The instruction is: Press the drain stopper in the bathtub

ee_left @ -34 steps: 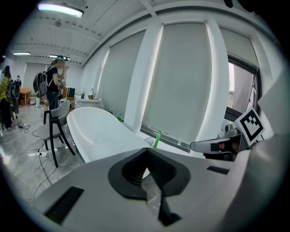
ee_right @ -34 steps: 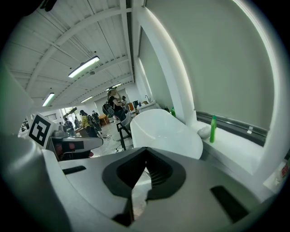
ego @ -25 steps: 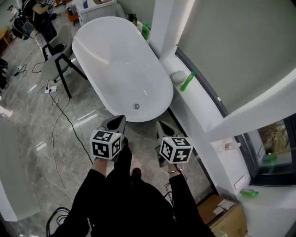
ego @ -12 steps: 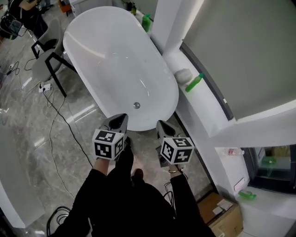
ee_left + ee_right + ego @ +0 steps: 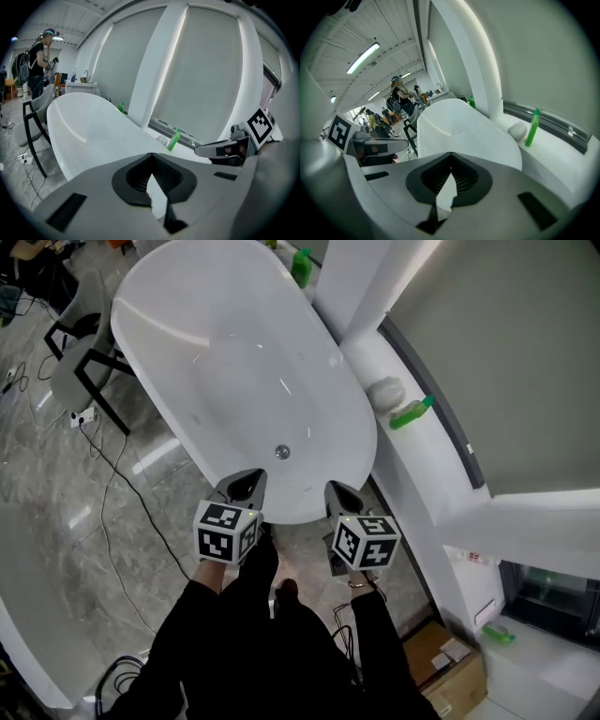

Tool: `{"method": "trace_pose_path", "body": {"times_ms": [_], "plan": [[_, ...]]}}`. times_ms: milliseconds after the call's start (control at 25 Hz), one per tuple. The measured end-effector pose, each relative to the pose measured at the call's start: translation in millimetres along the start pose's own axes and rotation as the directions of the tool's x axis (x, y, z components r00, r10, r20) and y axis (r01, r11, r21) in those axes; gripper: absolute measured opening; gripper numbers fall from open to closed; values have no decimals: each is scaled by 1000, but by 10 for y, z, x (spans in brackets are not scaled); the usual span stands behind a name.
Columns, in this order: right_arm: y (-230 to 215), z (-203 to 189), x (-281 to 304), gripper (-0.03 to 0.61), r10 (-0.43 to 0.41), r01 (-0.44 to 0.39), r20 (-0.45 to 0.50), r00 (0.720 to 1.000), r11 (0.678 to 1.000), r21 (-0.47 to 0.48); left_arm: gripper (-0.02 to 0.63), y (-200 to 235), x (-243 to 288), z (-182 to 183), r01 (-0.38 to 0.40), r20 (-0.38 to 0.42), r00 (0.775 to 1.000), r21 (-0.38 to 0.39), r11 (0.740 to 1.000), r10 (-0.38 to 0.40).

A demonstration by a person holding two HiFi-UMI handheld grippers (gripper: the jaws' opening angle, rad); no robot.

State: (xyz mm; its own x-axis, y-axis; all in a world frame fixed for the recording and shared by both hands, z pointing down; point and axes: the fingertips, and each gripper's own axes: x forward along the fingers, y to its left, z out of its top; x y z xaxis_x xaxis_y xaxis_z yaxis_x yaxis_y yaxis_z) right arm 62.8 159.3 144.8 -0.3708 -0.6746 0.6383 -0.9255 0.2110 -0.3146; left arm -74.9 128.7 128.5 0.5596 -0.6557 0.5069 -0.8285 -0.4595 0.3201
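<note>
A white oval bathtub (image 5: 178, 296) stands on the grey marble floor, and its small round metal drain stopper (image 5: 282, 453) sits on the tub bottom near the end closest to me. My left gripper (image 5: 246, 486) and right gripper (image 5: 342, 493) hover side by side just short of the tub's near rim, both pointing at it. Each is shut with nothing between its jaws. In the left gripper view the tub (image 5: 89, 126) stretches away beyond the left gripper (image 5: 151, 154). The right gripper view shows the tub (image 5: 464, 131) past the right gripper (image 5: 450, 153). The stopper is hidden in both gripper views.
A white ledge (image 5: 412, 456) runs along the tub's right side, bearing a green bottle (image 5: 411, 414) and a white rounded lump (image 5: 384, 391). Another green bottle (image 5: 302, 266) stands at the far end. A chair (image 5: 80, 362) and floor cables (image 5: 112, 484) lie left. A cardboard box (image 5: 448, 662) sits behind right.
I have stepped closer to the tub: its near rim and drain now lie nearer to both grippers. Both grippers have stayed shut and side by side.
</note>
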Motion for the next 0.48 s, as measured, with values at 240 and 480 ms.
{"method": "trace_pose_path", "body": {"times_ms": [240,480], "plan": [[-83,100,363,2,-20,21,-35,999,1000,12,8,213,308,52,23,-41,999,-3,1000,-23],[-126,81,619,2,-25,25,-60,998,1000,2,8,338,514,61,32,-66,997,-10,999,-33]]}}
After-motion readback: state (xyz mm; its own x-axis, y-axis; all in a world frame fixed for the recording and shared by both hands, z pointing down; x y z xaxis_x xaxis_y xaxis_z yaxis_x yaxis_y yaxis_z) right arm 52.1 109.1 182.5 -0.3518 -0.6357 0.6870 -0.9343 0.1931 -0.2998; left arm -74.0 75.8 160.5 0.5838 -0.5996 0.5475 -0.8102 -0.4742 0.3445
